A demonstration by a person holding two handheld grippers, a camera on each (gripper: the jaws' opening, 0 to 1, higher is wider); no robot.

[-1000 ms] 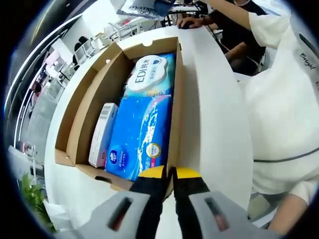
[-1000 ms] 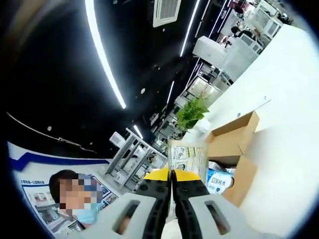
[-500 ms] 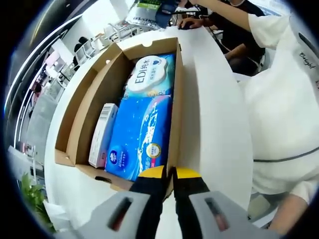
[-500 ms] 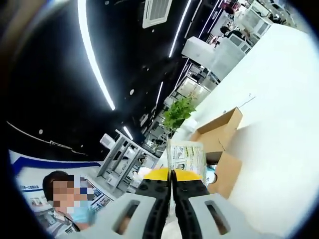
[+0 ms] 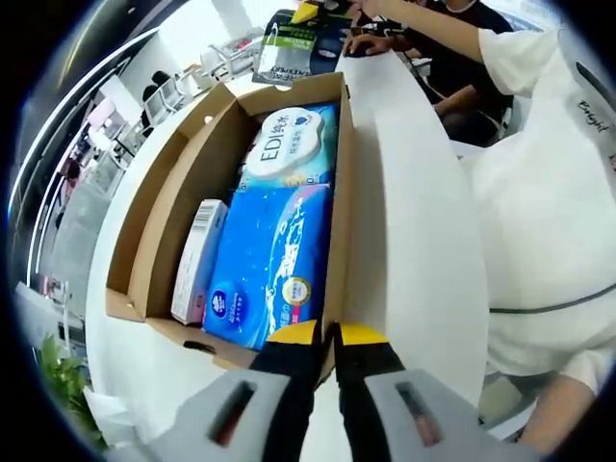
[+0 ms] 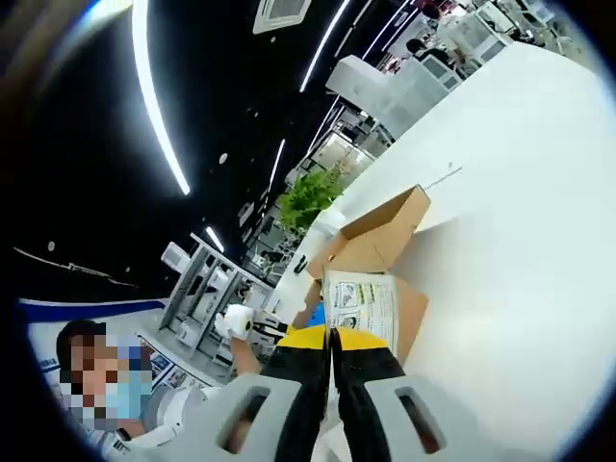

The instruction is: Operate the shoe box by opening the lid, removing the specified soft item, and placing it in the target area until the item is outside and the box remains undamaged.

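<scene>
Left gripper view: our left gripper is clenched on the near wall of the open shoe box at the table's near edge; a blue tissue pack and an EDI wipes pack lie inside.
Right gripper view: our right gripper grasps the green-printed soft pack, lifted above the box and table.
Risk: we judge a thin pinch could let the pack slip back in, and a hard left pull could tear the cardboard.

Shoe box on table ahead of left gripper; tissue packs inside, slim carton left of them; packet beyond far end.
</scene>
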